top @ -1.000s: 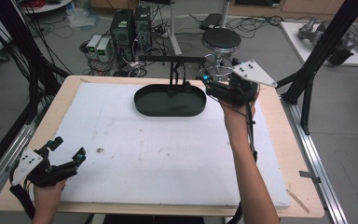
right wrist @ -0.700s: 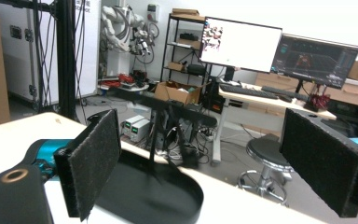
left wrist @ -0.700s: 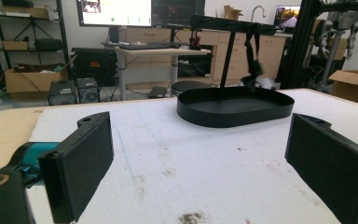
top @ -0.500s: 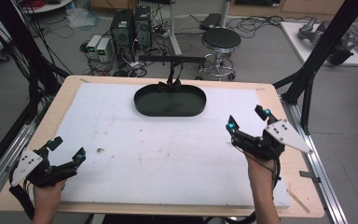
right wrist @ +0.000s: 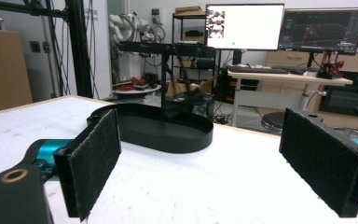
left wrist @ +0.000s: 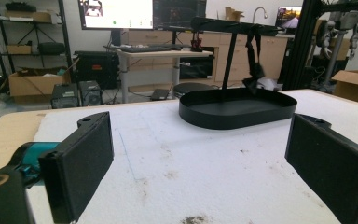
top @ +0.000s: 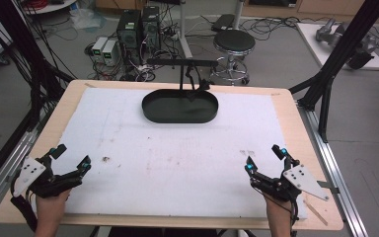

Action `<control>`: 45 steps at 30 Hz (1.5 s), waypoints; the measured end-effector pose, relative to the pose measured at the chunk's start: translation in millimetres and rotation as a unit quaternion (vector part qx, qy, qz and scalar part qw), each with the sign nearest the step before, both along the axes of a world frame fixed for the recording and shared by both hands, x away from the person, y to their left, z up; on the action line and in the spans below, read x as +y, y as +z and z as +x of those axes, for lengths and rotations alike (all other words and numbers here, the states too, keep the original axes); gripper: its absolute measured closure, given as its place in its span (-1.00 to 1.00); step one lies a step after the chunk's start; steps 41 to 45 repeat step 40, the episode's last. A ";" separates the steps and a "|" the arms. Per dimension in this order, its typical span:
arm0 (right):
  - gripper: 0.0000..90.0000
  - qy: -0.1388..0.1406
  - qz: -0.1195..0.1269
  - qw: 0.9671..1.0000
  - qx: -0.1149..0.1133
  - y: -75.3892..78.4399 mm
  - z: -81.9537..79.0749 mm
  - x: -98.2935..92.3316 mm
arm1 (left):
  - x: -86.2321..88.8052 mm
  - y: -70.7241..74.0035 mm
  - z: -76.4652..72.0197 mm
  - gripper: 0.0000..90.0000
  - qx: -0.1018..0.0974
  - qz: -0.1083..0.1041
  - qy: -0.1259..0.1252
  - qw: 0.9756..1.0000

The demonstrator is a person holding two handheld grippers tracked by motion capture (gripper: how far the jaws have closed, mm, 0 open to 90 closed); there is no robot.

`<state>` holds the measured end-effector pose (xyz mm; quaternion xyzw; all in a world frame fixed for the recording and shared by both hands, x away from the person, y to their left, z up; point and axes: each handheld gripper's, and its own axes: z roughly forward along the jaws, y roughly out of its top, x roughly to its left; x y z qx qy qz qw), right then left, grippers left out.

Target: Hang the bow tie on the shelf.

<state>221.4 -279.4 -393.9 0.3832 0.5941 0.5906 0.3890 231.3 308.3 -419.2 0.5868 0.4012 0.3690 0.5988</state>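
Note:
A black oval tray (top: 180, 106) sits at the far middle of the white mat, with a black T-shaped stand (top: 183, 63) rising from its back edge. A dark strap (left wrist: 253, 65) hangs from the stand's bar. My left gripper (top: 71, 158) rests at the near left corner, open and holding nothing. My right gripper (top: 265, 159) rests at the near right corner, open too. In the left gripper view the tray (left wrist: 237, 108) lies ahead between the wide-apart jaws. In the right gripper view the tray (right wrist: 161, 127) lies ahead to the left.
The white mat (top: 177, 153) covers most of the wooden table (top: 296, 118) and carries faint dirt marks. Black frame posts (top: 338, 54) stand at the table's right side, and a stool (top: 233, 43) stands beyond the far edge.
My right gripper has pulled back from the tray at the far side to the near right corner of the mat. The left gripper has stayed where it was.

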 end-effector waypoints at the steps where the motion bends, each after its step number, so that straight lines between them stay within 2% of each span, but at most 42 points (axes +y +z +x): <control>1: -0.74 -0.001 0.005 1.000 0.000 -2.7 -0.4 -0.2 | -0.3 -0.2 0.4 -0.82 0.000 0.002 -0.001 1.000; 4: -0.74 -0.002 -0.002 1.000 0.009 -8.0 0.0 -0.3 | -2.0 -1.0 1.7 -0.82 0.001 0.003 -0.004 1.000; 9: -0.74 -0.005 0.001 1.000 0.015 -11.9 -3.3 -3.0 | -5.1 -2.0 3.0 -0.82 0.001 0.006 -0.007 1.000; 18: -0.74 -0.009 0.004 1.000 0.003 -7.0 -10.9 -8.9 | -11.3 -2.7 6.8 -0.82 0.000 0.008 -0.014 1.000; 28: -0.74 -0.009 -0.001 1.000 0.009 -7.8 -13.9 -10.1 | -14.4 -2.4 9.1 -0.82 -0.001 0.008 -0.018 1.000; 45: -0.74 -0.009 -0.006 1.000 0.007 -8.3 -14.6 -10.0 | -14.5 -1.0 8.7 -0.82 -0.004 0.006 -0.019 1.000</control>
